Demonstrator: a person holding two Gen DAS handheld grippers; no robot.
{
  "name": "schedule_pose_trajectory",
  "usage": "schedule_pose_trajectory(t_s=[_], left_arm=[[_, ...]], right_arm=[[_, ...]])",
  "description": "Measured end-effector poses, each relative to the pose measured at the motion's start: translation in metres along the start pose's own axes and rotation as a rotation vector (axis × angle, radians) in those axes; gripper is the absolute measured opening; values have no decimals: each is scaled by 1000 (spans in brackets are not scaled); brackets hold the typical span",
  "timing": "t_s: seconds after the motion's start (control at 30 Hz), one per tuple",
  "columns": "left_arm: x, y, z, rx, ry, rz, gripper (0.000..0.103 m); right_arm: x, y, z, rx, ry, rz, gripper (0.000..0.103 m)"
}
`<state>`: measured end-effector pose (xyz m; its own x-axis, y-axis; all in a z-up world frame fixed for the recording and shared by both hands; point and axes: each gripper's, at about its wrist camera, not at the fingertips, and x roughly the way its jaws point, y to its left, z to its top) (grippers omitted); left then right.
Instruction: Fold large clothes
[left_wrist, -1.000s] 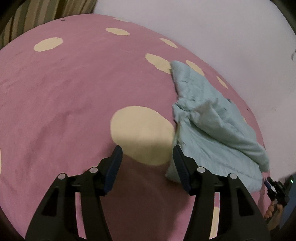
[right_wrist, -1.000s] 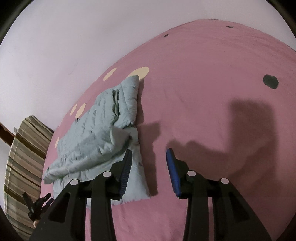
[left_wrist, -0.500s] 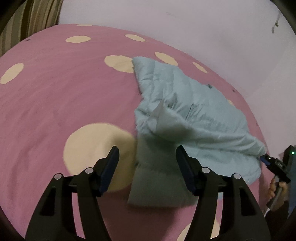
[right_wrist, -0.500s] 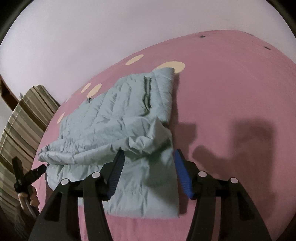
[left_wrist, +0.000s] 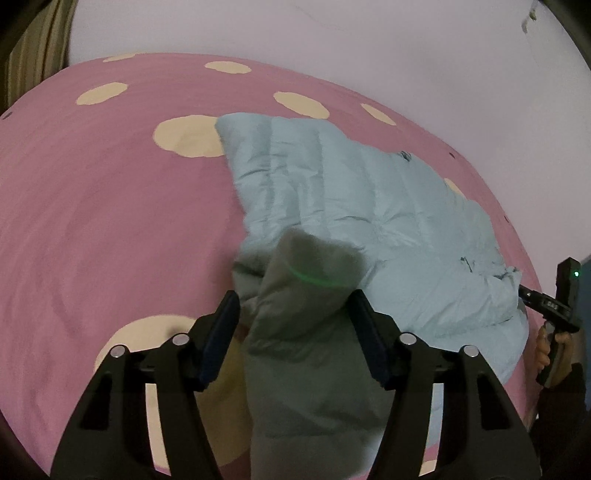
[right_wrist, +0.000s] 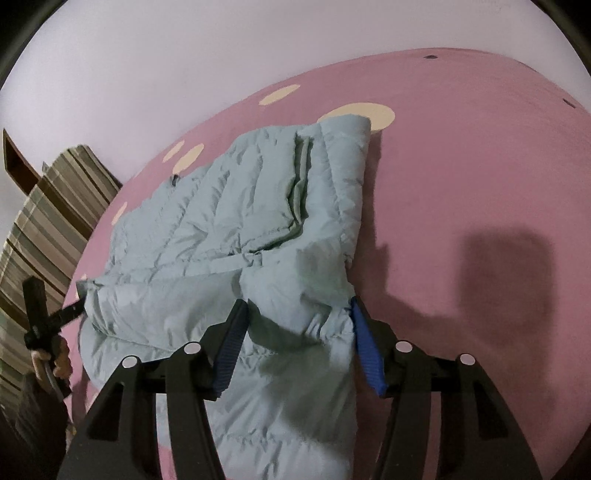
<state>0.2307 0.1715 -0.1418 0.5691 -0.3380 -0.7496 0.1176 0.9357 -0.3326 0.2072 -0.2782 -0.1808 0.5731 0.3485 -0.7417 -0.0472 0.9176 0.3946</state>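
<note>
Step in hand: both grippers are set at the near end of the pale blue padded jacket (left_wrist: 369, 206), one at each near corner, getting a hold for another fold.
Jacket: it lies partly folded on the pink spotted bed cover (left_wrist: 110, 206), its far end towards the wall-side edge of the bed, a loose flap lying over its near end.
Left gripper (left_wrist: 293, 332): its jaws are closing with a raised hump of the flap between them; the pads don't look to be pressing the cloth yet.
Right gripper (right_wrist: 297, 338): its jaws are closing too, around the jacket's other near corner; the blue pads (right_wrist: 365, 347) sit just beside the cloth, perhaps brushing it.
Next move, as I judge it: finish both pinches on the same layers, then lift the two corners level and carry them towards the far end.
Risk: slippery padded cloth may slide out of a shallow pinch.
</note>
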Motion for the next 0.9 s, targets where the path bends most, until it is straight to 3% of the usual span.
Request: schedule_pose_trajectory(t_s=[0.07,0.17,0.33,0.67,0.9], left_arm=[[2,-3,2,17,-1,7,52],[4,-8,4,41,-3,28,36],[-5,-17,2,83,-31,84,8],[-49,-42,-1,139,-150,148,4],[-72,-60,29,154,-239,192,3]], right_arm=[[4,3,-1,-12,6,-10,41],[6,6,-2,-16,9,-7,26],[1,16,-5,-49,-11,-38,13],[-42,33,-14,-83,-124,-80,7],[-70,47,13,-107,-220,-76,6]])
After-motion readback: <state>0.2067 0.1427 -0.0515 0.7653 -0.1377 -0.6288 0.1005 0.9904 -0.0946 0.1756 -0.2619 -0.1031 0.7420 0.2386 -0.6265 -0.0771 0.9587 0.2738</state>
